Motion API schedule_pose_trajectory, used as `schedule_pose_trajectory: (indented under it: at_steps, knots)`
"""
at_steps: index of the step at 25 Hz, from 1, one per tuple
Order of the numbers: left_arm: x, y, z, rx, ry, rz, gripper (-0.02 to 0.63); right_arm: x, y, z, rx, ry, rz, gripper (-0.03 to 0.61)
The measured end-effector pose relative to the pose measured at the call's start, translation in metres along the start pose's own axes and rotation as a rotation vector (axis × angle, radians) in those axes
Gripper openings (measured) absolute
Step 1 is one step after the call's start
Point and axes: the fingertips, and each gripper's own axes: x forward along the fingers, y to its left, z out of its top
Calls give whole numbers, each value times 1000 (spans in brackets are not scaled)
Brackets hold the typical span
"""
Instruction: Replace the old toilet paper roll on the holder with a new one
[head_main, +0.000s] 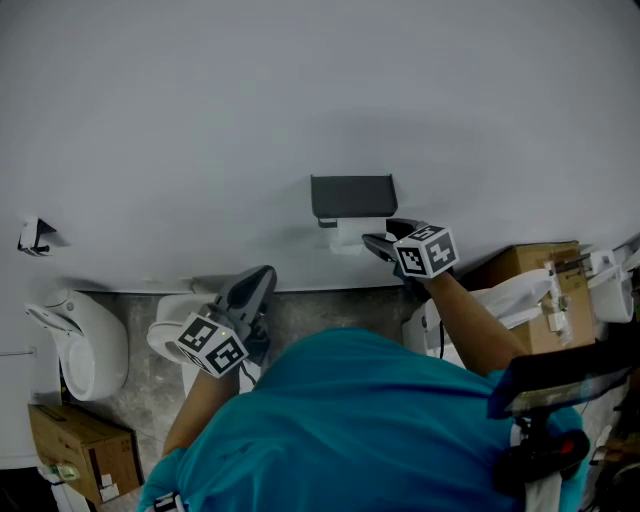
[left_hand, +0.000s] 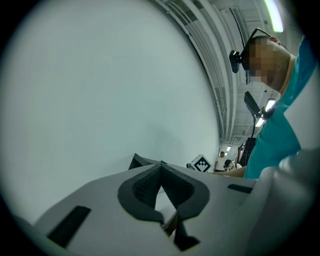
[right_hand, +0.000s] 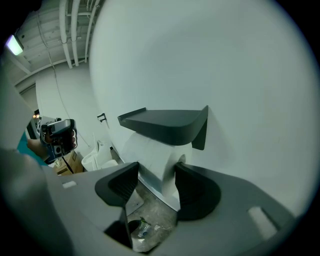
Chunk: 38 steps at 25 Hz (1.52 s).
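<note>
**Teal shoulders low in view, right gripper spread at the roll**

Teal shirt (head_main: 350, 430) fills the bottom of the head view, with both arms reaching out from it toward a pale wall (head_main: 300, 100).

At the far left, a cardboard box (head_main: 75, 440) sits on the floor (head_main: 310, 310). Above it a white ceramic fixture (head_main: 85, 345) stands where the floor meets the wall. A small bracket (head_main: 35, 237) is fixed to the wall higher up.

The left gripper (head_main: 260, 280) is held low, near the foot of the wall and well apart from the holder. It hangs over a second white bowl (head_main: 165, 338). In its own view the left gripper (left_hand: 160, 172) has its dark pads (left_hand: 140, 187) pressed together at the tips, with nothing between them and only blank wall beyond.

Near the middle of the wall is the dark grey holder (head_main: 352, 196), with the toilet paper roll (head_main: 350, 232) sitting directly under its cover. The right gripper (head_main: 378, 238) points at the roll's right end, just beside it.

In the right gripper view the right gripper (right_hand: 156, 168) has its jaws spread. The roll (right_hand: 150, 150) shows in the gap between them, under the holder (right_hand: 165, 122). Whether the pads touch the paper cannot be told.

At the right edge another cardboard box (head_main: 535, 270) stands against the wall, with a white bag (head_main: 510, 295) draped in front of it.
</note>
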Motion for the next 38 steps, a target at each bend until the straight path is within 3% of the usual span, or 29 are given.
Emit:
schedule_pose_trajectory:
  at_steps: [38]
  knots:
    - [4,1,2,2,-4,-12,8,12,25,6,76,5,17,238]
